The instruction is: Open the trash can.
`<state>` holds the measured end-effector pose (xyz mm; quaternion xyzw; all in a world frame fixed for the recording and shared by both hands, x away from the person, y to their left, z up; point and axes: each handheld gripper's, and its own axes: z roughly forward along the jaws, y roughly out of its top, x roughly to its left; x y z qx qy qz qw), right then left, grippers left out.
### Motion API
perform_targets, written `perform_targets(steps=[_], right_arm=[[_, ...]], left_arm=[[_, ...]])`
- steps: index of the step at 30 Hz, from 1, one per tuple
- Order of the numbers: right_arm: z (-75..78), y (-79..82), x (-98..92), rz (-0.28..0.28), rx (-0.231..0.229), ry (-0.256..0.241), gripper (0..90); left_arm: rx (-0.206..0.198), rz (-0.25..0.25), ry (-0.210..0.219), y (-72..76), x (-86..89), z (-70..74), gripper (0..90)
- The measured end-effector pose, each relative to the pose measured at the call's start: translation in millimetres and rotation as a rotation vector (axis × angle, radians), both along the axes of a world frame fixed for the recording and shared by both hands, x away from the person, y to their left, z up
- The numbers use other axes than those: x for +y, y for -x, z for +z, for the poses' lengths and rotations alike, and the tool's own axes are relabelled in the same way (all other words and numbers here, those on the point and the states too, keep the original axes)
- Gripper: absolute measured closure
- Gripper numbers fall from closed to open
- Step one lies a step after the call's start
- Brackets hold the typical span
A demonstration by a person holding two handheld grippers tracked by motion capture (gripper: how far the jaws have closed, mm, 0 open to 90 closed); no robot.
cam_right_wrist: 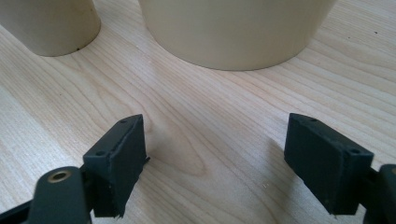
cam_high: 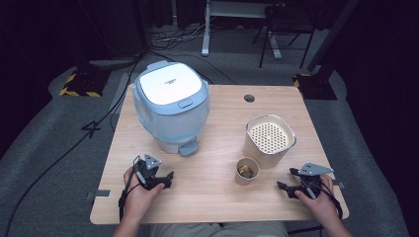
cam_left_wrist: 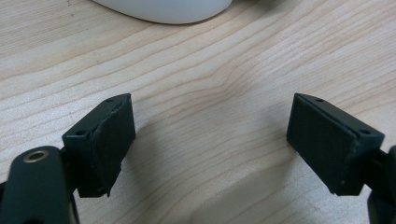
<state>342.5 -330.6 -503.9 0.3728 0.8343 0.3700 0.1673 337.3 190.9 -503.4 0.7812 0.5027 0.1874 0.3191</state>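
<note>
A white and pale-blue rice cooker [cam_high: 172,106] with its lid down stands at the table's left back; its white base [cam_left_wrist: 163,9] shows ahead of my left gripper. A beige container [cam_high: 269,140] with a perforated insert stands at the right, its wall [cam_right_wrist: 233,32] close ahead of my right gripper. A small paper cup [cam_high: 246,171] holding something brownish sits in front of it, and its side [cam_right_wrist: 49,25] is at upper left. My left gripper [cam_high: 167,178] rests open near the front edge. My right gripper [cam_high: 285,179] rests open at the front right. Both hold nothing.
The wooden table [cam_high: 212,197] has a round cable hole [cam_high: 249,98] at the back. Cables run over the grey floor at left. Chair and desk legs stand beyond the table.
</note>
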Motion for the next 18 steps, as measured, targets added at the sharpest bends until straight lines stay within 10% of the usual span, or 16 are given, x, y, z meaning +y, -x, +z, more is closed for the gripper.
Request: perform_targets(steps=[18], right_arm=[[-0.1,1.1,0.1,-0.005,-0.003,-0.001,22.0]], left_arm=[[-0.020,-0.098,0.045,14.0,0.8,43.8,31.3]])
